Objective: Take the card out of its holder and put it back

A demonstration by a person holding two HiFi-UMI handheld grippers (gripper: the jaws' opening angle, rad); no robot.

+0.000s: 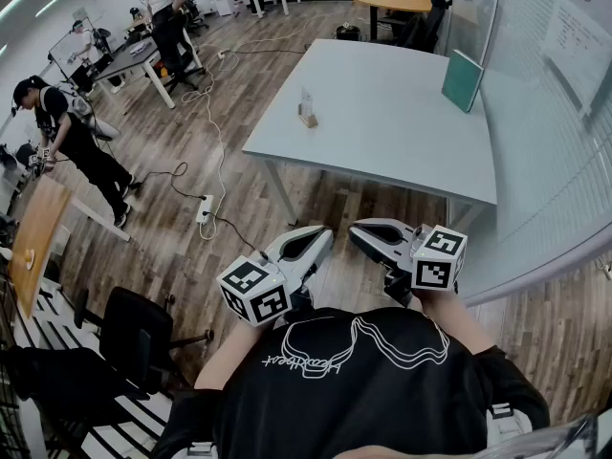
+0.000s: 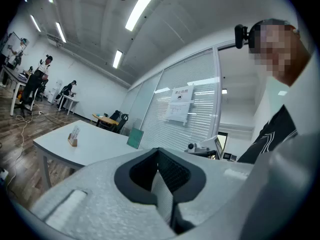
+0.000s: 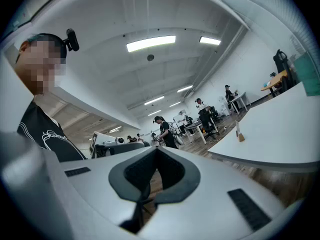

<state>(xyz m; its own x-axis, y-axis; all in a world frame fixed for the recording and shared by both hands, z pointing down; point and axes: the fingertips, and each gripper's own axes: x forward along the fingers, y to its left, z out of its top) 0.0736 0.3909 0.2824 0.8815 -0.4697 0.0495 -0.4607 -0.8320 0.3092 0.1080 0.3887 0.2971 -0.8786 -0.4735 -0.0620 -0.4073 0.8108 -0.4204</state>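
Note:
A white card stands in a small wooden holder (image 1: pixel 307 110) near the left edge of the grey table (image 1: pixel 382 132), well ahead of me. It also shows small in the left gripper view (image 2: pixel 74 136) and in the right gripper view (image 3: pixel 239 134). Both grippers are held close to my chest, above the wooden floor and short of the table. My left gripper (image 1: pixel 320 233) (image 2: pixel 160 154) is shut with nothing in it. To its right, my right gripper (image 1: pixel 356 229) (image 3: pixel 156 151) is likewise shut and empty.
A green board (image 1: pixel 463 80) leans against the glass wall at the table's far right. A power strip (image 1: pixel 205 208) and cables lie on the floor to the left. A black office chair (image 1: pixel 134 333) stands near my left. People work at desks at the far left.

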